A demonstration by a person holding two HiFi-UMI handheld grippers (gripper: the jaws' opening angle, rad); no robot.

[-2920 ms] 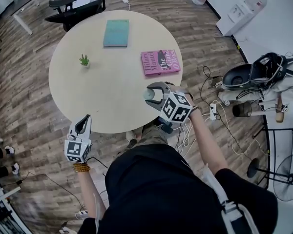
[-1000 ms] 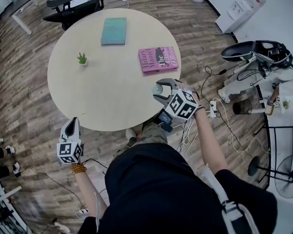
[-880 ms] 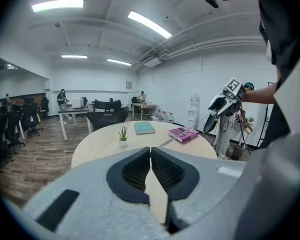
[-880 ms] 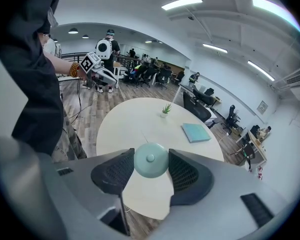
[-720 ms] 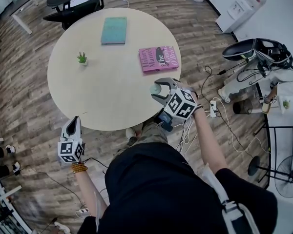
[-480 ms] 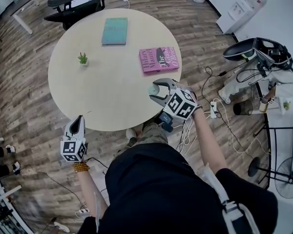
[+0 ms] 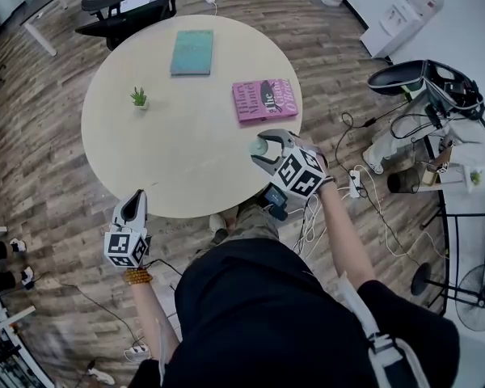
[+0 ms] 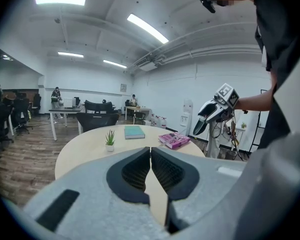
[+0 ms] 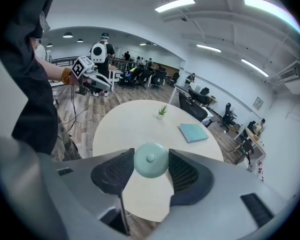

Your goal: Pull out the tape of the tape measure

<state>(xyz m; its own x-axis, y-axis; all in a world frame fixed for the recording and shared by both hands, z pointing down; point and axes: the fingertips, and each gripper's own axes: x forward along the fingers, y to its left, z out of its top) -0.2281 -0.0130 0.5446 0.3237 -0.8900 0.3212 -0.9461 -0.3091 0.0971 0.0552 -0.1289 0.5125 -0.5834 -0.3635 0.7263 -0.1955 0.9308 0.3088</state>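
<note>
A round pale green tape measure (image 7: pixel 258 146) (image 9: pixel 150 160) sits clamped between the jaws of my right gripper (image 7: pixel 259 145) (image 9: pixel 151 157), just above the near right edge of the round beige table (image 7: pixel 186 152). No pulled-out tape shows in any view. My left gripper (image 7: pixel 137 196) (image 8: pixel 150 149) hangs off the table's near left edge over the wood floor, its tips pressed together with nothing visible between them. The two grippers are far apart. The left gripper view catches the right gripper (image 8: pixel 197 129) across the table.
On the table lie a pink book (image 7: pixel 264 100), a teal book (image 7: pixel 191 52) and a small potted plant (image 7: pixel 139 99). A black office chair (image 7: pixel 129 2) stands beyond the table. Cables and a power strip (image 7: pixel 352 184) lie on the floor at right.
The left gripper has drifted a little to the right, toward the table's edge. The right gripper and the tape measure have stayed where they were.
</note>
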